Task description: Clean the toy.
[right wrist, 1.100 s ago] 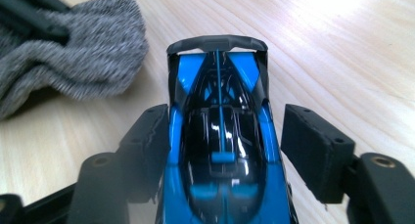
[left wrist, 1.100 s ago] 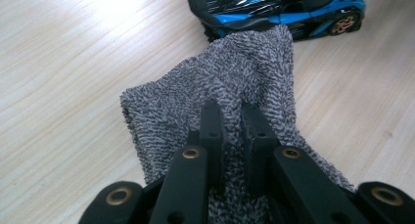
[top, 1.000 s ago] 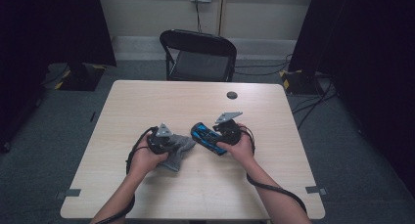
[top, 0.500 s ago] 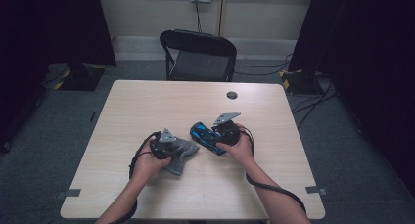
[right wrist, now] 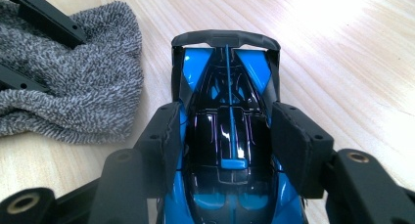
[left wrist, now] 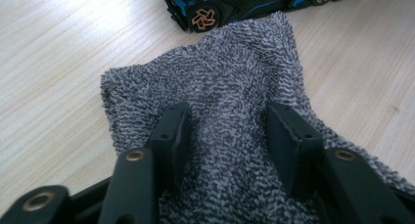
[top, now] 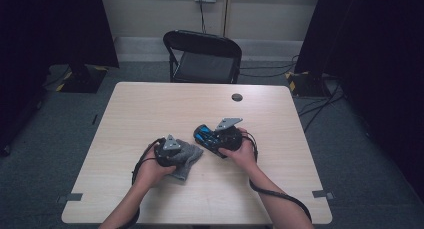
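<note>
Overall, the work surface is a light wood-grain rectangular table w/ rounded corners, standing on grey carpet; beige wall behind, dark curtains at both sides of the room.

Ref. landmark: the table.
- Black folding metal chair: beyond the table's far edge, approx. centred, apart from it.
- Small round black disc: on the table, near far edge, right of centre, well apart from both hands.
- Grey looped terry cloth: lying crumpled on the table, near-centre zone, left of the car, just beside it; whether they touch cannot be told.
- Black-and-blue toy race car w/ orange wheel hubs: on the table, centre, its length running diagonally.

Grippers:
- Left gripper: jaws have just been opening; they stand apart, the cloth bunched up between them. Left pad sits against the pile, right pad shows slack; no clamping seen = released.
- Right gripper: jaws have just been closing; they straddle the car's body, left pad touching its side, right pad w/ a thin gap. Not yet clenched.

Obstructions: the cloth lies close by the car's wheel on the left gripper's side.
</note>
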Available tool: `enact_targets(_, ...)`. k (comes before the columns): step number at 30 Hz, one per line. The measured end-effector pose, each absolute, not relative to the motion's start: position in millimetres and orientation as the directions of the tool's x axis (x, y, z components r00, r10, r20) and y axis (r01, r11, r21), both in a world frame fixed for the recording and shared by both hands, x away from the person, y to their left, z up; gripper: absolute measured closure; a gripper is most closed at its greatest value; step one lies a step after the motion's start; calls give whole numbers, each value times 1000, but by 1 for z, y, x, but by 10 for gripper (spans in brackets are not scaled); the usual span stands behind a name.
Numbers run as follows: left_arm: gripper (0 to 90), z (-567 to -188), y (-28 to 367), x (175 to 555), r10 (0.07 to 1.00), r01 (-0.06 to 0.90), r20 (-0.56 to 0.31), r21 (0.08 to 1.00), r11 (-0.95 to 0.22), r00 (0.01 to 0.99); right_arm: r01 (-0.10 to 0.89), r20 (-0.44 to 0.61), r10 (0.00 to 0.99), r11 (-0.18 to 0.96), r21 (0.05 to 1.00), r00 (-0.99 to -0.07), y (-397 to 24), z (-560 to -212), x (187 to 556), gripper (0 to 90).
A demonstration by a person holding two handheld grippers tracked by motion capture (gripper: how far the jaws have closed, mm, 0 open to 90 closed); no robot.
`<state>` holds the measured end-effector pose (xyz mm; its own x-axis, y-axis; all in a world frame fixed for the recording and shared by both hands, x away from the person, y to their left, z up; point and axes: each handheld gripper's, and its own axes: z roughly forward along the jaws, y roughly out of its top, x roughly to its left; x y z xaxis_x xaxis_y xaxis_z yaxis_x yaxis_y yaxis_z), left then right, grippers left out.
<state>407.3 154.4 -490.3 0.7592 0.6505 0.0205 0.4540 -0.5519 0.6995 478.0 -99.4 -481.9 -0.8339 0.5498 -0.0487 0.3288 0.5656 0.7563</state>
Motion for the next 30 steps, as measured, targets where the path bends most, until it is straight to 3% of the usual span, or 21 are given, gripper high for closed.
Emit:
enact_targets(2,709,-489,155,407,660,466,15,696,-546,751,329,-50,558,556,763,-828,-100,-483,476,463)
enact_targets(5,791,-485,153,410,683,495,10,681,-540,731,340,-41,568,547,765,-822,-100,-483,475,463)
enact_targets(12,800,-480,149,422,770,521,67,699,-491,635,344,-45,575,548,762,-817,-99,-483,475,463)
enact_targets(15,799,-483,137,426,757,529,84,666,-527,648,347,-40,574,548,761,-818,-98,-483,476,463)
enact_targets(30,798,-479,92,410,646,465,31,668,-582,763,348,-39,575,546,762,-817,-99,-483,476,464)
